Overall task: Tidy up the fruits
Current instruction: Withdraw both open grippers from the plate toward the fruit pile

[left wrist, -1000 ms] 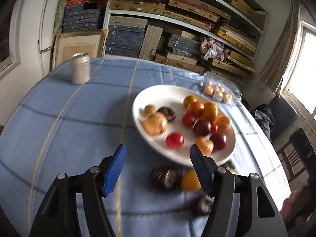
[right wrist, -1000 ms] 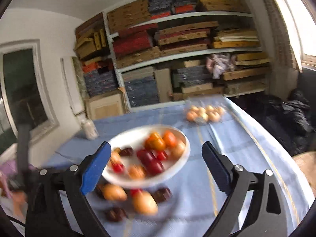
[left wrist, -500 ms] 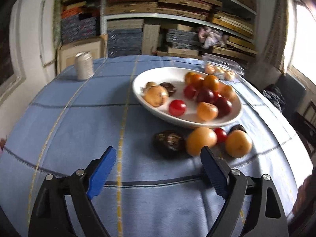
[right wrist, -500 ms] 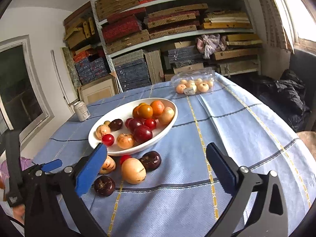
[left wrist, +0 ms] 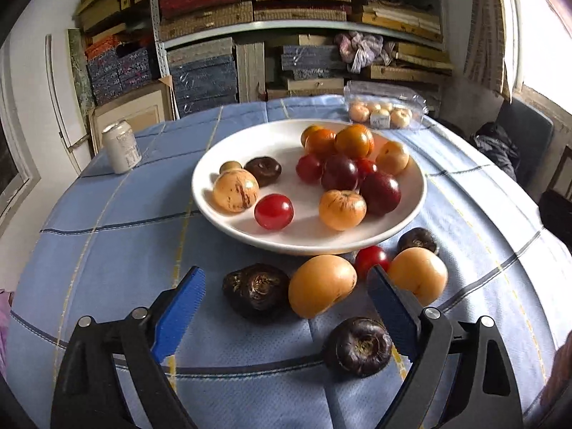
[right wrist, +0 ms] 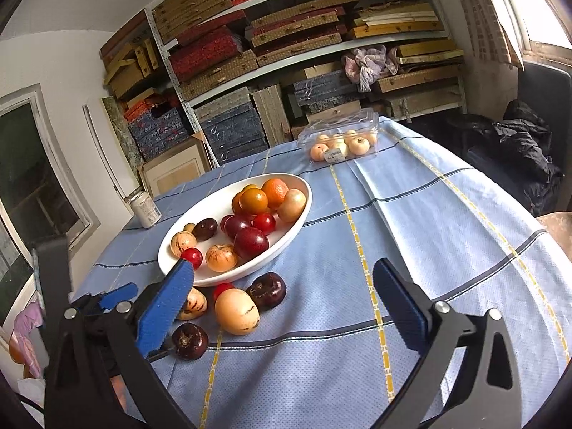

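Loose fruit sat just in front of the bowl, nothing grabbed.

Had a yellow-orange oval fruit [left wrist: 321, 284] and a dark wrinkly round fruit [left wrist: 256, 290] on the blue checked tablecloth [left wrist: 107, 250], right below the white oval ceramic bowl [left wrist: 214, 178] piled with red, orange and purple fruit. Hovered the left gripper [left wrist: 284, 302] over both, spread wide, empty. Kept the right gripper [right wrist: 282, 307] gaping too, holding zilch. Parked a silver drinks can [left wrist: 121, 146] way off.

A glossy white glazed bowl [left wrist: 411, 211] is seen on a matt blue woven tablecloth [left wrist: 107, 250]. Smooth shiny skins are shown by the tomatoes [left wrist: 274, 211]. Clear plastic is used for the box [left wrist: 384, 96], metal for the can [left wrist: 121, 147].
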Motion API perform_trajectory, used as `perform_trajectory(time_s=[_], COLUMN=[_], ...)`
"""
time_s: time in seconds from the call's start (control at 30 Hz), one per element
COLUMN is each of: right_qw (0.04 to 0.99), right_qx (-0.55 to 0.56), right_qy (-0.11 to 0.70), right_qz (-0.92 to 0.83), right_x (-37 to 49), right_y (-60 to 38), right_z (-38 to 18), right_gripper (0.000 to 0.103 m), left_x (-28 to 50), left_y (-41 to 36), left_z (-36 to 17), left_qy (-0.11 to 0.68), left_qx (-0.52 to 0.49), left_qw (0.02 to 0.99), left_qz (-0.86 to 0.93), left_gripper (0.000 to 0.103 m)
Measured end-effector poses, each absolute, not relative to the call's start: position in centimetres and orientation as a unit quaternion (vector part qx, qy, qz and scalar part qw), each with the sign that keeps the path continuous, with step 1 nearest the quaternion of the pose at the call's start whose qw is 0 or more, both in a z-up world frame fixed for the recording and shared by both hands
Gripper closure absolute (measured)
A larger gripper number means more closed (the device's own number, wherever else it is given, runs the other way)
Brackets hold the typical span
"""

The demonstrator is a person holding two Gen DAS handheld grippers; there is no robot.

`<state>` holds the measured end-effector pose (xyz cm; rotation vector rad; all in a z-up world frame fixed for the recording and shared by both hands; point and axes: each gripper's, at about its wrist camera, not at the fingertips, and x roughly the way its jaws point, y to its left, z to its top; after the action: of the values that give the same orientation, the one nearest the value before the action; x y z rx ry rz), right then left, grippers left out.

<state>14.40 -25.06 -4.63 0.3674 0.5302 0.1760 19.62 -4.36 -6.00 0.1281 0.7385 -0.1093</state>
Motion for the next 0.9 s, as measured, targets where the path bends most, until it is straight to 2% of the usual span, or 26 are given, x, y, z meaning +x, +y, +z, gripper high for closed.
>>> perform_trajectory(time_s=[0.13, 0.37, 0.67, 0.9], right_qw=[0.943, 0.941, 0.94, 0.938], right_qx=[0.182, 0.182, 0.185, 0.186], right_qy=[0.265, 0.268, 0.268, 0.273], right_qz=[0.09, 0.094, 0.1, 0.101], right_x=[14.5, 14.7, 14.6, 14.8], right_y=[-25.1, -24.9, -24.7, -24.5], right_z=[-4.7, -4.7, -4.8, -4.8], right_gripper=[0.005, 0.005, 0.005, 0.005], left_x=[20.4, 21.0, 19.6, 19.4], left_y=[-4.6, -3.1, 1.6, 1.0], left_z=[-6.8, -7.3, -7.7, -7.4], left_qy=[0.37, 0.384, 0.407, 0.405], left_qx=[0.071, 0.058, 0.019, -0.006], left_qw=[0.925, 0.921, 0.913, 0.912], left_qz=[-0.048, -0.042, -0.034, -0.071], left_gripper=[0.011, 0.003, 0.003, 0.004])
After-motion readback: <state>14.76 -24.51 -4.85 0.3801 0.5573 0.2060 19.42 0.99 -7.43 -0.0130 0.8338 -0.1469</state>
